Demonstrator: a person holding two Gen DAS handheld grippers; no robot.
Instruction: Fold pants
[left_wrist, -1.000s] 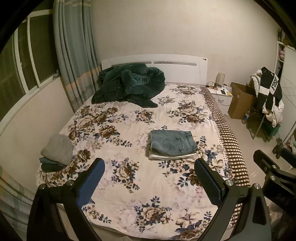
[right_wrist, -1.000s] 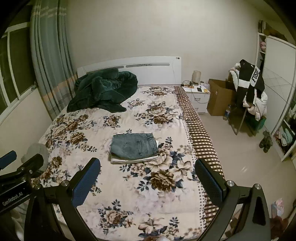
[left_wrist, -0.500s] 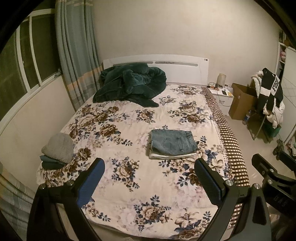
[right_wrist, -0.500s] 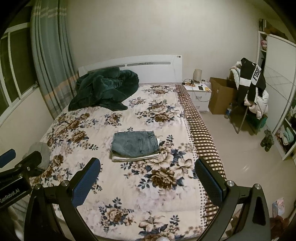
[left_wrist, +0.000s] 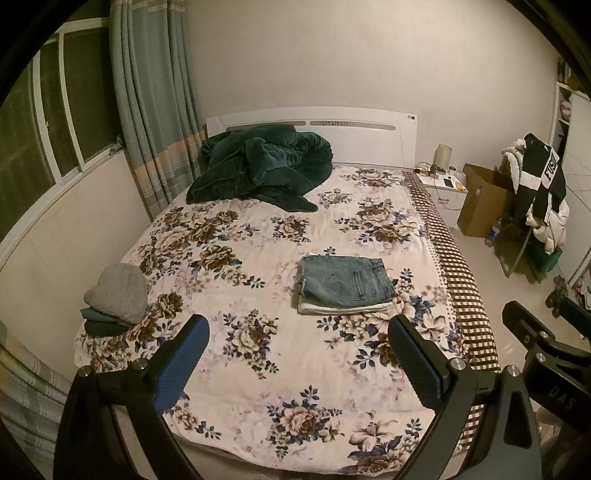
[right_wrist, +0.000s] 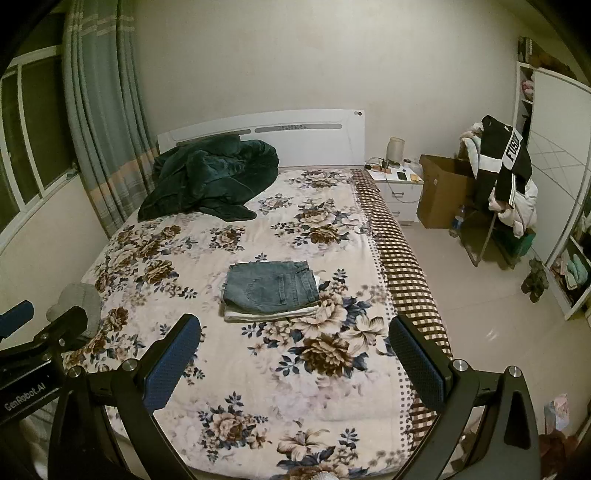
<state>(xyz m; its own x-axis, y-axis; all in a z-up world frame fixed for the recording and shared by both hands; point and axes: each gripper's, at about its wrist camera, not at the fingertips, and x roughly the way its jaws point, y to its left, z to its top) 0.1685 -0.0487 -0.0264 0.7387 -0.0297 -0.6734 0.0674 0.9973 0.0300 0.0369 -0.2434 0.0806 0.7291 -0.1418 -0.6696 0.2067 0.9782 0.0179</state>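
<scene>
Folded blue denim pants (left_wrist: 345, 282) lie flat on a folded white garment in the middle of the flowered bedspread (left_wrist: 258, 266); they also show in the right wrist view (right_wrist: 272, 287). My left gripper (left_wrist: 297, 356) is open and empty, held well back above the foot of the bed. My right gripper (right_wrist: 293, 352) is open and empty too, also back from the pants. The right gripper's body shows at the left wrist view's right edge (left_wrist: 546, 343).
A dark green blanket (left_wrist: 258, 170) is heaped by the white headboard. A grey and green folded pile (left_wrist: 116, 295) sits at the bed's left edge. A nightstand (right_wrist: 399, 184), cardboard box (right_wrist: 441, 195) and clothes-draped chair (right_wrist: 498, 184) stand right of the bed.
Both grippers have drawn back and up a little from the bed, so the pants look slightly smaller and farther. The pants have not moved.
</scene>
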